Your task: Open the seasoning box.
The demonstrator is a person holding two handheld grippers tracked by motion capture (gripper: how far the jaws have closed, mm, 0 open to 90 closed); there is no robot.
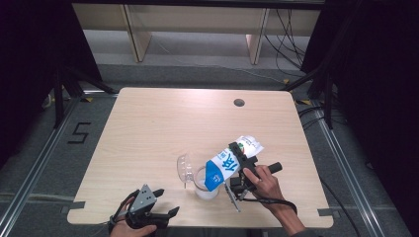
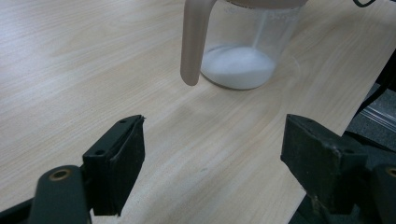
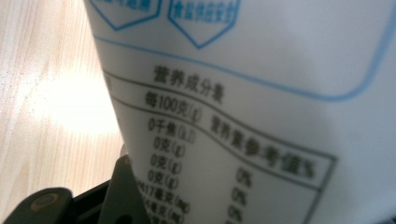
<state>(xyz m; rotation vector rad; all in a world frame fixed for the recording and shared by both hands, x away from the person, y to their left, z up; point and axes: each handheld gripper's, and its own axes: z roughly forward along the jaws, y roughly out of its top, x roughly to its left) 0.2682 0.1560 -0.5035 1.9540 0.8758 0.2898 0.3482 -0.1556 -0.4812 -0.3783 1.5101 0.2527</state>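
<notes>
My right gripper [image 1: 236, 165] clamps a white-and-blue salt bag [image 1: 228, 165], tilted over the clear jug [image 1: 205, 185] holding white grains; my left gripper [image 1: 165, 202] rests agape on the pale wooden table [image 1: 148, 128].

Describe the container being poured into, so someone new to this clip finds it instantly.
On the wooden table, near its front edge, the right gripper tilts a white-and-blue bag. Beneath the bag's lower end stands a clear jug with a beige handle and white powder at the bottom.
</notes>
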